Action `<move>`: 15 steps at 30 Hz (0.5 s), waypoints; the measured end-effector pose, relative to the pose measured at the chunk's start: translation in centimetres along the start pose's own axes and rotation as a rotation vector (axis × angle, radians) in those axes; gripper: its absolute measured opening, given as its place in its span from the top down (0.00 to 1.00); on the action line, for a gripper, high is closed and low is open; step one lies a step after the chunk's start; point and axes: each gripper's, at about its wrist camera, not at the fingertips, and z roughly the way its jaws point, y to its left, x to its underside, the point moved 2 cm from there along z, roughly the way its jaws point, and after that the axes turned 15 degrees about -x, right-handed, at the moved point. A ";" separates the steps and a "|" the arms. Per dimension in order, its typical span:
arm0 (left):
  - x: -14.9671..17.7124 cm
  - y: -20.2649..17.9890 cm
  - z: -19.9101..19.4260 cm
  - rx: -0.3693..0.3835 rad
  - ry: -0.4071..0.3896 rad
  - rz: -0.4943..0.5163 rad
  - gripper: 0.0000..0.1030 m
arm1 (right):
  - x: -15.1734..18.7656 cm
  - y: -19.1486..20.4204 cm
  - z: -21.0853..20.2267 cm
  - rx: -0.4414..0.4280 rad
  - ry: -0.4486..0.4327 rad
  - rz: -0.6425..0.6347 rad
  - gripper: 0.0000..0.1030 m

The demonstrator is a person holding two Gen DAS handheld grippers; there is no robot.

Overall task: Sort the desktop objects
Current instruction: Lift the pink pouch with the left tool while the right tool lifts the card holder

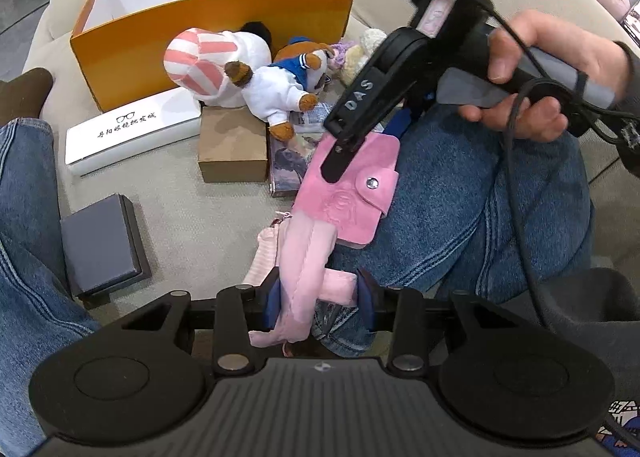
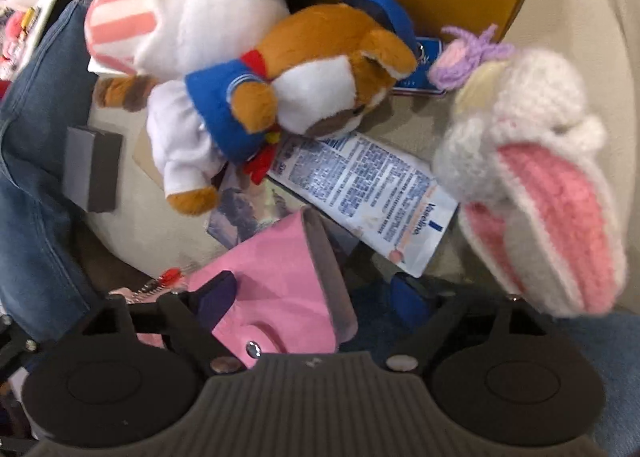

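My left gripper (image 1: 320,295) is shut on a pale pink plush strip (image 1: 304,257), which runs up to a pink snap-button wallet (image 1: 352,197). The wallet leans against a denim-clad knee. In the left wrist view my right gripper (image 1: 364,149), held by a hand (image 1: 532,69), points down at the wallet's top end. In its own view the right gripper (image 2: 312,297) stands wide open around the wallet (image 2: 280,289). The wallet lies by the left pad, and the right pad (image 2: 408,297) is apart from it.
An orange box (image 1: 160,53) stands open behind a striped plush (image 1: 208,61) and a sailor-suit plush (image 1: 280,89). A cardboard box (image 1: 234,145), a white glasses case (image 1: 120,137) and a grey box (image 1: 102,245) lie left. A Vaseline sachet (image 2: 360,185) and crocheted rabbit (image 2: 532,161) lie right.
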 end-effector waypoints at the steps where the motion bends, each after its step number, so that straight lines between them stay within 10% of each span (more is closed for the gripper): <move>1: 0.0 0.1 0.0 0.003 0.002 -0.007 0.58 | 0.2 0.1 -0.2 -0.010 -0.004 -0.006 0.32; 7: -0.2 0.8 0.4 0.011 0.014 -0.054 0.59 | 2.0 2.1 -2.9 -0.022 -0.030 -0.065 0.67; 15: -0.1 2.0 0.9 -0.027 0.034 -0.134 0.60 | 4.2 4.4 -3.2 -0.122 -0.047 -0.141 0.70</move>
